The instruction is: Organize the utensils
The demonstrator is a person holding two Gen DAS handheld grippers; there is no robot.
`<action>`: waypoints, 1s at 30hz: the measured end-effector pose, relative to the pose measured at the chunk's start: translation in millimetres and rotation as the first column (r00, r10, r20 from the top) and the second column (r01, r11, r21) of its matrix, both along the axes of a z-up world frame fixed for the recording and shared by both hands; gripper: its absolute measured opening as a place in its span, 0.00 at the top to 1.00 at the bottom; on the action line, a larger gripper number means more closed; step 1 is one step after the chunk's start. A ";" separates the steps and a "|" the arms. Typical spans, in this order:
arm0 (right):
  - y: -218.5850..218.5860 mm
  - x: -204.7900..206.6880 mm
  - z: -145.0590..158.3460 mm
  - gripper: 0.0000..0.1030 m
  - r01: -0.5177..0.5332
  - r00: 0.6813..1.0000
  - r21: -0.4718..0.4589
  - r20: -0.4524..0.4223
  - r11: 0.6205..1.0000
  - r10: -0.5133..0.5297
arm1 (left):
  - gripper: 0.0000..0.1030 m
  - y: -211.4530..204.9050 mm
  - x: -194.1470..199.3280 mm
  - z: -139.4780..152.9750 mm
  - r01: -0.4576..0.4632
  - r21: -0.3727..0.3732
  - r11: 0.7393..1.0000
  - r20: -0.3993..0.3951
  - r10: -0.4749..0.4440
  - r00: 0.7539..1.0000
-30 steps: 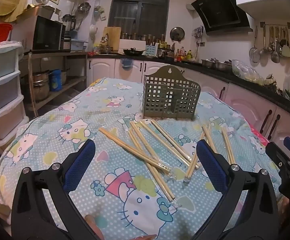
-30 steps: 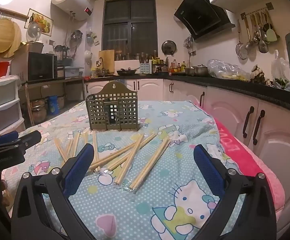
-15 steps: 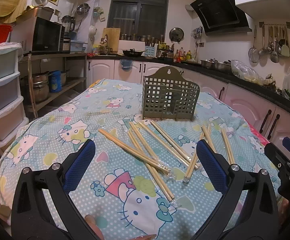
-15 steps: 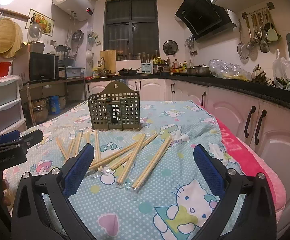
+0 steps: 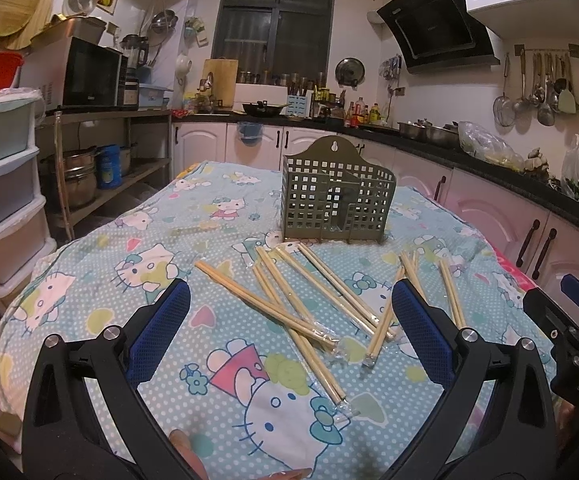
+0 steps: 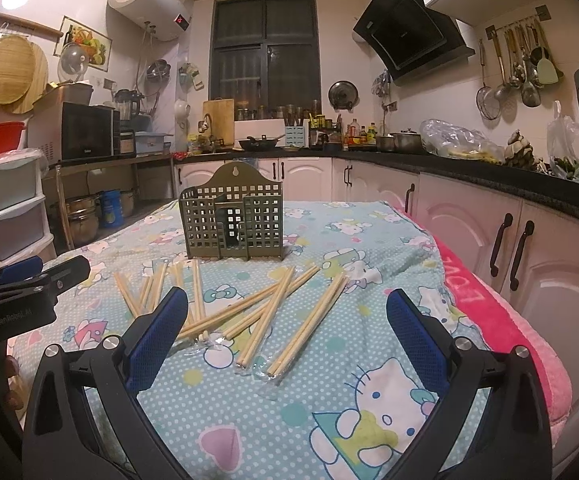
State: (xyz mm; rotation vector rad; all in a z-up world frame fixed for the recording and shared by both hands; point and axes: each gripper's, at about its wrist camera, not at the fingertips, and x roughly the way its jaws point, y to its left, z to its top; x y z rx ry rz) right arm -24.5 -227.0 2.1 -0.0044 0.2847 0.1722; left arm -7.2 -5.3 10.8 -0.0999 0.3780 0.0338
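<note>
A kitchen at night, seen from two handheld grippers held low over a table (image 5: 89, 264) covered with a pale blue cartoon-cat cloth (image 6: 329, 420). The left gripper (image 5: 289, 320) has its two blue-padded fingers spread wide apart and holds nothing; the right gripper (image 6: 287, 322) is likewise spread wide and empty. Each gripper shows at the edge of the other's view, the right one at the far right of the left view and the left one at the far left of the right view. Between and beyond the fingers, pairs of pale wooden chopsticks (image 5: 289, 304) in clear plastic sleeves lie scattered flat on the cloth, some crossing one another, with a few pairs (image 5: 449, 296) lying apart on the right side of the left view. Behind them, near the middle of the table, stands an olive-green slotted holder (image 5: 335, 196), upright, with a hanging hole in its raised back; nothing shows above its rim. Around the table run white cabinets (image 6: 529, 260) under a dark counter, a microwave (image 5: 89, 72) on a shelf to the left, and ladles (image 6: 517, 60) hanging on the right wall
</note>
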 end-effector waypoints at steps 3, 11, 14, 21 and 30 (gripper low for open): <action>0.3 0.0 0.2 0.06 0.000 1.000 -0.001 0.002 1.000 0.000 | 0.10 -0.8 -0.1 -0.5 0.002 -0.002 1.000 -0.002 -0.002 1.000; -0.3 -1.1 1.6 0.06 0.002 1.000 0.002 0.005 1.000 -0.002 | 0.10 -0.1 -0.2 -0.3 0.003 -0.003 1.000 -0.001 -0.003 1.000; -1.2 -1.1 1.6 0.06 0.001 1.000 0.003 0.005 1.000 -0.001 | 0.10 -0.3 -0.3 -0.3 0.002 -0.004 1.000 0.000 -0.002 1.000; -1.0 -0.9 1.9 0.06 0.000 1.000 0.003 0.005 1.000 0.000 | 0.10 -0.4 -0.3 -0.5 0.002 -0.005 1.000 -0.001 -0.002 1.000; 0.0 2.1 2.3 0.06 -0.016 1.000 -0.004 -0.007 1.000 0.016 | 0.10 5.4 1.1 -0.2 -0.009 -0.020 1.000 0.003 0.009 1.000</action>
